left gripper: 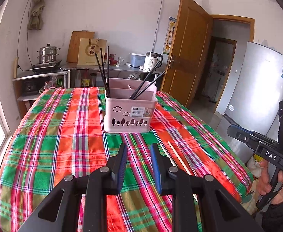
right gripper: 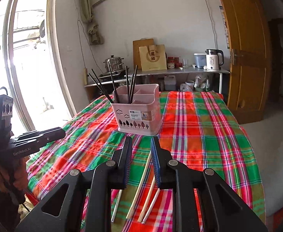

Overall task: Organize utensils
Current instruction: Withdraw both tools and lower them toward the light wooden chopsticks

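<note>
**Approach to the loose chopsticks, both grippers empty**

Pink basket (right gripper: 139, 114) stands at centre frame on the plaid tablecloth (right gripper: 199, 135). Black chopsticks (right gripper: 130, 86) already lean in its compartments; exactly which compartment each set sits in I cannot tell.

Still loose: two pale wooden chopsticks (right gripper: 139, 185) and two metal chopsticks (right gripper: 116, 206), lying lengthwise at lower centre of the right wrist view, side by side. In the left wrist view only one wooden stick (left gripper: 177, 157) shows clearly, at lower right of centre.

Right gripper (right gripper: 141, 143): jaws parted by a narrow gap, nothing between the pads; the wooden sticks lie on the cloth below and behind the tips. Left gripper (left gripper: 138, 148): same, slightly parted, empty, above bare cloth.

Judgement: the step in hand is picking up a loose stick, likely with the right gripper.

- Lower the tips so one pad lands each side of a single stick or a matched pair, not across mixed kinds.
- Grip near mid-length so it does not swing.
- The cloth is soft; press lightly or the pads may pinch fabric.
- Tilt the stick upright before entering the basket, clear of the leaning black ones.
</note>
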Available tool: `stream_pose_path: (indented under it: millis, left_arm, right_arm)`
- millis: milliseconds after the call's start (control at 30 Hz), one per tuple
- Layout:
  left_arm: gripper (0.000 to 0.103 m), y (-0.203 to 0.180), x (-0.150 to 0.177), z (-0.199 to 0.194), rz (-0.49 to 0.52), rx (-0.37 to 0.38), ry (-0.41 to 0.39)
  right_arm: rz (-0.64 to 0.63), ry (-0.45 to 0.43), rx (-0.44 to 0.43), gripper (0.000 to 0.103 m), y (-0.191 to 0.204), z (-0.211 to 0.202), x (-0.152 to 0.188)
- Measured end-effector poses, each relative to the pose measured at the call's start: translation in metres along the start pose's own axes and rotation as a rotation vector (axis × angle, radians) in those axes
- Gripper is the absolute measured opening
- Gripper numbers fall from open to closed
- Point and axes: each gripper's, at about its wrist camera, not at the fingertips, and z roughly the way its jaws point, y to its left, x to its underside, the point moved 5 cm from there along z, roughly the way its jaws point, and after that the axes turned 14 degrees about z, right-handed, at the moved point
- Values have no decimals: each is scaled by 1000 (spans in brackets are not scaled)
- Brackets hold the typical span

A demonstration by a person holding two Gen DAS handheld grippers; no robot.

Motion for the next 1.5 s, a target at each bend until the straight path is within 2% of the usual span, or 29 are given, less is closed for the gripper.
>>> stream_pose_path:
  millis: [267,567,800,1000,1100,1333,1500]
  left_arm:
    - [24,-16,12,25,-7,55,61]
    - [24,-27,11,75,-22,119,156]
    - [24,-26,12,118,-53,148,227]
    - [24,-29,8,150,-66,209,285]
    - [24,-31,8,167,-72,234,319]
    - [24,-32,11,195,-94,255,365]
    - [24,-32,14,200,-97,257,376]
  right_arm:
    - [33,41,37,20,-21,11,12]
    - [45,98,54,20,-32,37,22]
    - [47,202,75,20,-42,79,28]
    - [51,283,104,20,-51,119,37]
    - [58,305,116,16,-56,131,37]
    - [51,340,109,13,-58,147,38]
    - [47,364,111,12,-58,158,39]
